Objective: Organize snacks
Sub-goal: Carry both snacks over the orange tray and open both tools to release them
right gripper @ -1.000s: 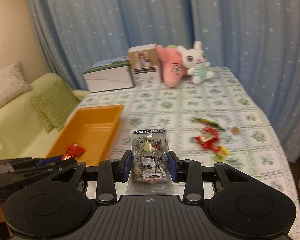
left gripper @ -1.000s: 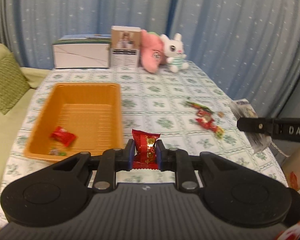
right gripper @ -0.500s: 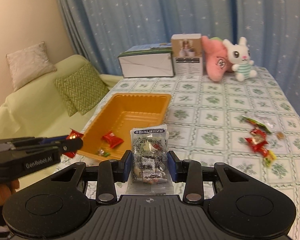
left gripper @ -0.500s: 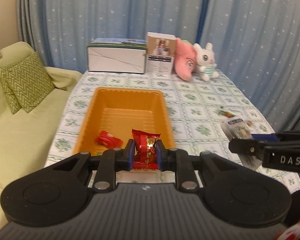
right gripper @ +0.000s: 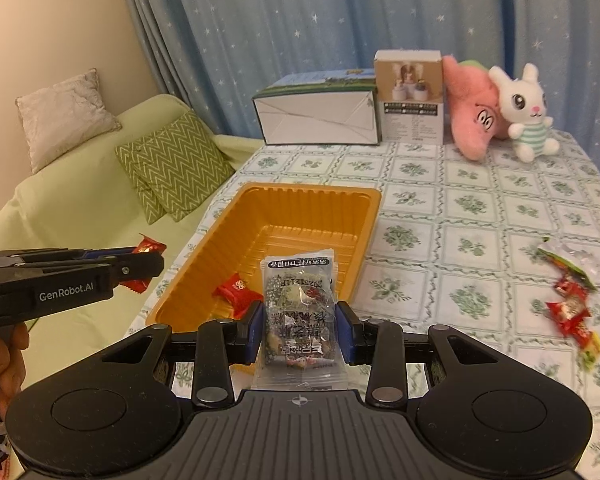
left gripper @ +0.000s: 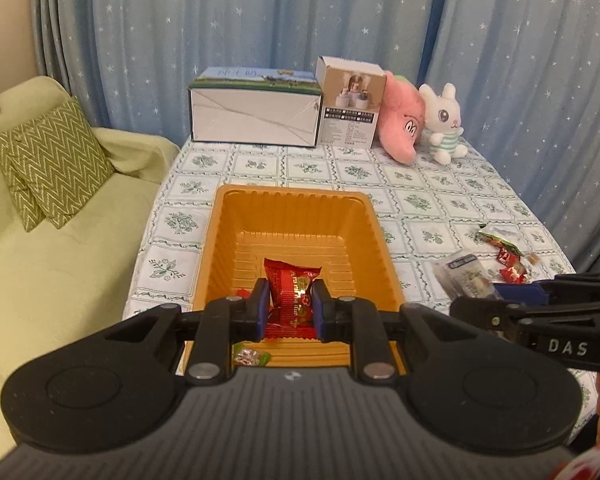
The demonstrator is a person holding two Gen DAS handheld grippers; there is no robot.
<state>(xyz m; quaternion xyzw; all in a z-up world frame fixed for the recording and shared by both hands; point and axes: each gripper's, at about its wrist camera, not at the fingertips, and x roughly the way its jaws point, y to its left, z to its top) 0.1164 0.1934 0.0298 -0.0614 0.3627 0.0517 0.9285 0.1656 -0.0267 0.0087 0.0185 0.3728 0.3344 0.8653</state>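
From the left wrist: the left gripper [left gripper: 288,310] has its blue pads pinched on a red foil snack packet [left gripper: 291,292], standing upright between them. Straight ahead and below lies the ribbed orange plastic tray [left gripper: 220,240], its long axis running directly away along the fingers, so this hand looks the nearer to a drop. At the right edge the right gripper [left gripper: 496,300] reaches in over the floral tablecloth [left gripper: 420,180], beside the tray

From the right wrist: jaws clamped on a clear plastic bag of mixed nuts with a dark printed label [right gripper: 300,312], held upright. The tray sits ahead and left, a small red wrapped candy [right gripper: 236,290] already inside. Loose red and green wrappers [right gripper: 572,304] lie well right
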